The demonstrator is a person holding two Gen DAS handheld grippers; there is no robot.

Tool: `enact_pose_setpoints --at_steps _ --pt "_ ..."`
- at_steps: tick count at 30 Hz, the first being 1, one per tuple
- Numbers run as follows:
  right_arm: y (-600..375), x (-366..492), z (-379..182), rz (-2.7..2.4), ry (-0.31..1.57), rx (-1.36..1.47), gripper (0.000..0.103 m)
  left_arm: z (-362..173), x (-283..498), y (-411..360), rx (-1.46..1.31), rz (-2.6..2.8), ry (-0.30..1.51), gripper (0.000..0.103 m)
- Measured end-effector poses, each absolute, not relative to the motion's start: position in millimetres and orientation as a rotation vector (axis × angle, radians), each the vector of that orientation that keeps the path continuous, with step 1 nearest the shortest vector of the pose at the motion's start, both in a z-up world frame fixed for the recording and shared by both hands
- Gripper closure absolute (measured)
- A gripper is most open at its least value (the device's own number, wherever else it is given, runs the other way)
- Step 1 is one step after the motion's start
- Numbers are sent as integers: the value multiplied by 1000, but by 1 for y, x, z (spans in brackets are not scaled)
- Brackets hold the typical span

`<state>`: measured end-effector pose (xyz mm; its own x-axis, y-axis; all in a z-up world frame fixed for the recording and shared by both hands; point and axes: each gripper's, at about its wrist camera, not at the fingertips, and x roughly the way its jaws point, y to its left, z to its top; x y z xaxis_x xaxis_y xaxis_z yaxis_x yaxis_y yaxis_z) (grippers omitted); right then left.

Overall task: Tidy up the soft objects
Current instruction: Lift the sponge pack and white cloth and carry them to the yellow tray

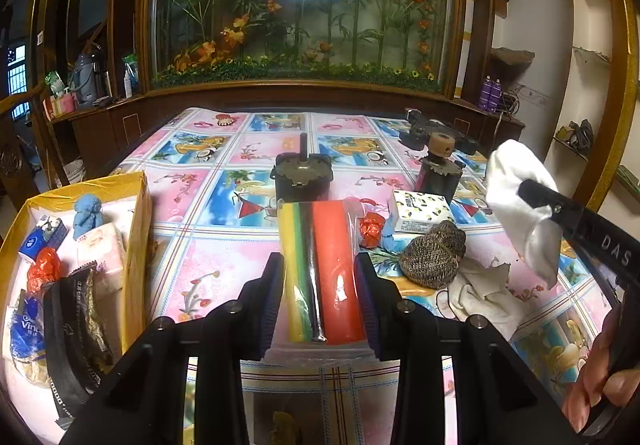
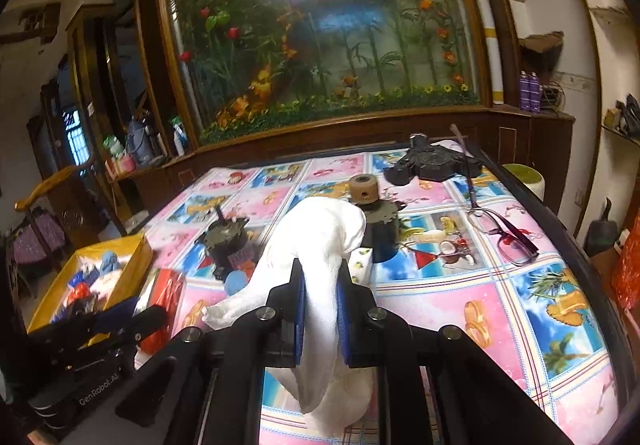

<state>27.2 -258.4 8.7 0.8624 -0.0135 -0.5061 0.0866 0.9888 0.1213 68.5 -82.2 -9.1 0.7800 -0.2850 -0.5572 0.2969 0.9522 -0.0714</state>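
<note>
From my left wrist camera, the left gripper [image 1: 320, 297] is clamped on a clear bag of sponges [image 1: 322, 269], yellow-green on one side and red on the other, its pads pressing both flanks. The bag lies on the patterned tablecloth [image 1: 208, 269] straight ahead of me. To the left stands the yellow box [image 1: 134, 229], already holding tissue packs, a blue figure and a black wrapper. Right of the sponges I see a small tissue pack [image 1: 418, 211], a knitted pouch [image 1: 434, 255] and a crumpled white rag [image 1: 486, 295] on the cloth. Further right, the other tool lifts a white cloth [image 1: 520, 205] clear of the table.

From my right wrist camera, the right gripper [image 2: 322, 305] is clenched tight on that white cloth [image 2: 316, 245], which bulges above the pads and droops below them. A pair of glasses [image 2: 508, 233] lies to the right, and the yellow box [image 2: 132, 265] sits far left.
</note>
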Motion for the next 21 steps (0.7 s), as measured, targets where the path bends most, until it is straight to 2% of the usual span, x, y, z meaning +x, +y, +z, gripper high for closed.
enact_pose_setpoints --at_steps 6,21 --pt "-268 17 11 -66 536 231 89 0 56 -76 22 -328 573 68" --pt "-189 9 3 81 600 139 89 19 45 -11 -74 -287 581 68"
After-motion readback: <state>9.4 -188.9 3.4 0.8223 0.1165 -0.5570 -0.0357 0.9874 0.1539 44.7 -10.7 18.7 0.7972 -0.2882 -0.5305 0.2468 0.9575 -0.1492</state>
